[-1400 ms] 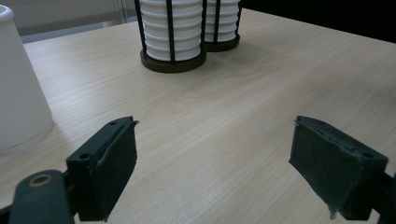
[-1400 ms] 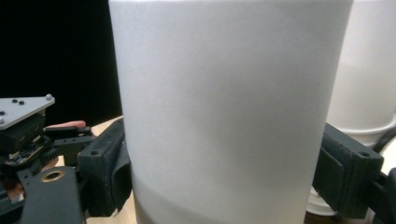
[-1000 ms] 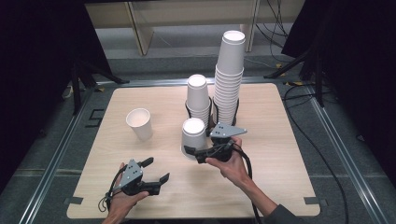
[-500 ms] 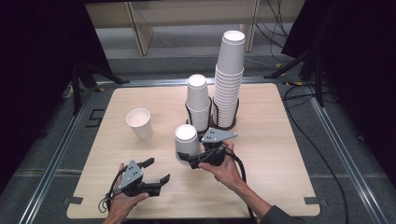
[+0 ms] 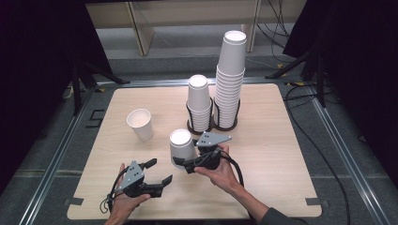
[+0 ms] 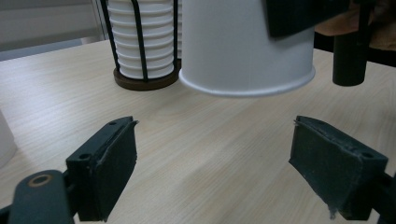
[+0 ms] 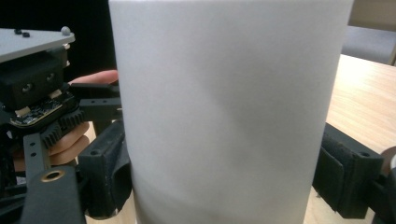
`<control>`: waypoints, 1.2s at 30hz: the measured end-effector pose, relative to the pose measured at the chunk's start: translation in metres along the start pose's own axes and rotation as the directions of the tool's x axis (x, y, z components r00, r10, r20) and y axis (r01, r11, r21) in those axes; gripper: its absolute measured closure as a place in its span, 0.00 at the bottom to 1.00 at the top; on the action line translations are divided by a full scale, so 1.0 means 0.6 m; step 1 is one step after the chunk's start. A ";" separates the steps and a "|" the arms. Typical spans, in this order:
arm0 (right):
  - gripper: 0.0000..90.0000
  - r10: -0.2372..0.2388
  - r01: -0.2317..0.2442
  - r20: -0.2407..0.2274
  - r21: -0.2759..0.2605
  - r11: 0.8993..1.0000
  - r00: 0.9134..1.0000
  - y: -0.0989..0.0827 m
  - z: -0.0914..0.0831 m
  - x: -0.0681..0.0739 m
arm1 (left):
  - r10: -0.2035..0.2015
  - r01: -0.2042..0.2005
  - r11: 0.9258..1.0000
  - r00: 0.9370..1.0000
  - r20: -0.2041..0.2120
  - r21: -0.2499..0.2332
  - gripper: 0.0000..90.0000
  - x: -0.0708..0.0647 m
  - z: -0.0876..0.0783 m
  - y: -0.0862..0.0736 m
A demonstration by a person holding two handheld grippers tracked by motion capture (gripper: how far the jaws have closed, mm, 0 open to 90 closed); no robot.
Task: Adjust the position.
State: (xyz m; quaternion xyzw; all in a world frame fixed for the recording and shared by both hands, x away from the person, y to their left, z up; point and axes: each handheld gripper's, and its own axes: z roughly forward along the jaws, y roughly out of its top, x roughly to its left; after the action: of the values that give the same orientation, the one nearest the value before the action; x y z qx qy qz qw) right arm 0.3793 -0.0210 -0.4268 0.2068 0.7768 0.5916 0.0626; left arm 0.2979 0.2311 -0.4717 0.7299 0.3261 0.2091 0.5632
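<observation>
Left gripper (image 5: 157, 173): nearest the table's (image 5: 281, 159) front edge, jaws spread, nothing between them. Right gripper (image 5: 180, 161): just beyond, jaws pinching an upside-down white paper cup (image 5: 180, 145), rim clear of the tabletop, in front of the cup rack (image 5: 213, 125). No print legible on any cup. Rack's stacks (image 5: 230, 79) partly hide its base. Lone upright cup (image 5: 140, 124) well left of the rack.

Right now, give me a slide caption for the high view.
Right tool carries an upside-down white paper cup above the wooden table; left tool waits open.
</observation>
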 end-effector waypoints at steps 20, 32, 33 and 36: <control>0.21 -0.018 0.018 -0.050 -0.001 1.000 0.999 -0.008 0.030 0.033 | 0.006 -0.006 1.000 0.999 0.033 -0.003 0.11 -0.015 0.011 0.006; 0.21 -0.025 0.025 -0.084 -0.007 1.000 0.996 -0.010 0.046 0.054 | -0.032 0.033 0.999 0.999 0.039 -0.015 0.00 -0.016 0.021 0.006; 0.21 -0.029 0.027 -0.090 -0.019 0.999 0.996 -0.011 0.048 0.054 | -0.036 0.037 0.999 0.999 0.039 -0.014 0.00 -0.016 0.020 0.006; 0.21 -0.007 0.006 -0.104 -0.013 1.000 0.995 -0.012 0.049 0.058 | -0.046 0.046 0.999 0.998 0.035 -0.005 0.00 -0.015 0.018 0.008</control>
State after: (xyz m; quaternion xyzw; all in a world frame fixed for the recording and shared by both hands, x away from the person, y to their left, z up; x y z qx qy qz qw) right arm 0.3561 0.0173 -0.4368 0.1729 0.7759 0.6061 0.0253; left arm 0.2997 0.2166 -0.4695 0.7242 0.3324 0.1841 0.5755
